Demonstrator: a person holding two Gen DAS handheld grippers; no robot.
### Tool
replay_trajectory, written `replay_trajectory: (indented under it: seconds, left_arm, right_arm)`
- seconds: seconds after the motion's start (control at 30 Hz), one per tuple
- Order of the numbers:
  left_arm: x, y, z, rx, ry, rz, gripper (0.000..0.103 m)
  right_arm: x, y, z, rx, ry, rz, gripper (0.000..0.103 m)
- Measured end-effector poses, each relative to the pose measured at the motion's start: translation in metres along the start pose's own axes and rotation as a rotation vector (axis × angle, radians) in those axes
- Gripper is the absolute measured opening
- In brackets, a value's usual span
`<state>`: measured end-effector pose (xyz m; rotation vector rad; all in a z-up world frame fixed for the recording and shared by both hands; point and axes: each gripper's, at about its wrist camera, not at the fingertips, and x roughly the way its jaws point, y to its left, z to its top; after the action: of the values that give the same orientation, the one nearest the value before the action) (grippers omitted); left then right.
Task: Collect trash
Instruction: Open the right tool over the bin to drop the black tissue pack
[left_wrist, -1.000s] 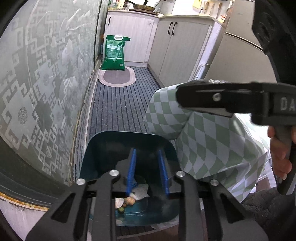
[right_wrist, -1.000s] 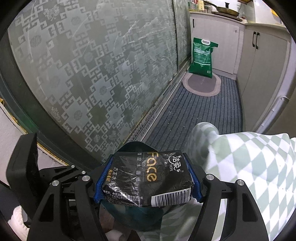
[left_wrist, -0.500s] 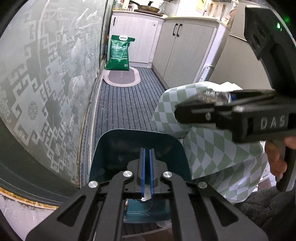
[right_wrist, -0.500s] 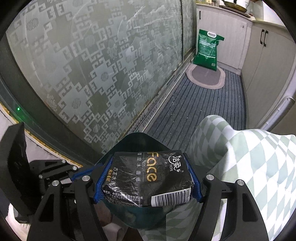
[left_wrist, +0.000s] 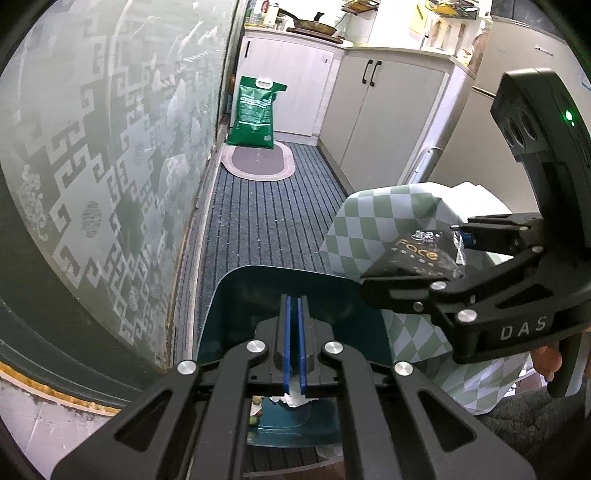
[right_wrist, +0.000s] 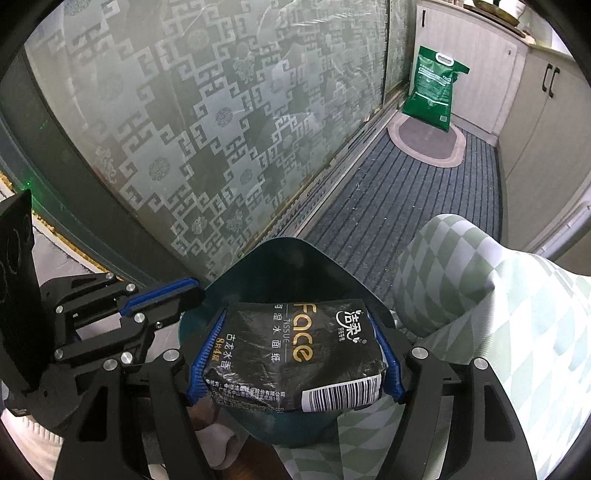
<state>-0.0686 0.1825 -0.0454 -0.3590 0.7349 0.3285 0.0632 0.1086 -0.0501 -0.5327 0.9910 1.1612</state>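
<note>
A dark teal trash bin (left_wrist: 258, 295) stands open on the floor below both grippers; it also shows in the right wrist view (right_wrist: 288, 266). White crumpled paper (left_wrist: 295, 398) and small scraps lie inside it. My left gripper (left_wrist: 294, 350) is shut and empty over the bin's near rim; it shows at the left in the right wrist view (right_wrist: 166, 299). My right gripper (right_wrist: 295, 354) is shut on a black "Face" tissue pack (right_wrist: 295, 354) and holds it above the bin; the pack also shows in the left wrist view (left_wrist: 417, 254).
A patterned frosted glass door (left_wrist: 92, 166) runs along the left. A green-and-white checked cloth (left_wrist: 369, 221) hangs right of the bin. Striped floor mat (left_wrist: 266, 221), oval rug and a green bag (left_wrist: 255, 110) lie ahead; white cabinets (left_wrist: 388, 110) stand right.
My left gripper closed from open to shut and drew back over the bin's near rim. My right gripper moved the tissue pack closer above the bin.
</note>
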Motion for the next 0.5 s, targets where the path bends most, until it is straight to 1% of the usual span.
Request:
replay_trajectory:
  seconds: [0.07,0.17,0.37,0.4,0.47,0.5]
  left_arm:
    - [-0.001,0.003,0.001,-0.010,-0.001,0.007,0.004]
    - [-0.001,0.006,0.001,-0.022,-0.001,0.010,0.004]
    - [-0.002,0.006,0.000,-0.022,0.000,-0.001,0.005]
    - [-0.001,0.005,0.000,-0.019,0.003,-0.003,0.005]
    - [-0.001,0.003,0.000,-0.012,0.008,-0.011,0.006]
    - [-0.001,0.001,0.000,-0.008,0.008,-0.013,0.006]
  right_arm:
    - [0.002,0.003,-0.001,-0.015,0.012,0.007,0.080]
    - [0.004,0.007,-0.002,-0.032,0.020,0.004,0.085]
    - [0.002,0.007,-0.003,-0.038,0.015,0.005,0.085]
    - [0.000,0.006,-0.003,-0.038,0.011,0.001,0.084]
    - [-0.003,0.005,-0.002,-0.039,-0.001,-0.011,0.072]
    - [-0.006,0.004,-0.002,-0.038,-0.007,-0.015,0.069]
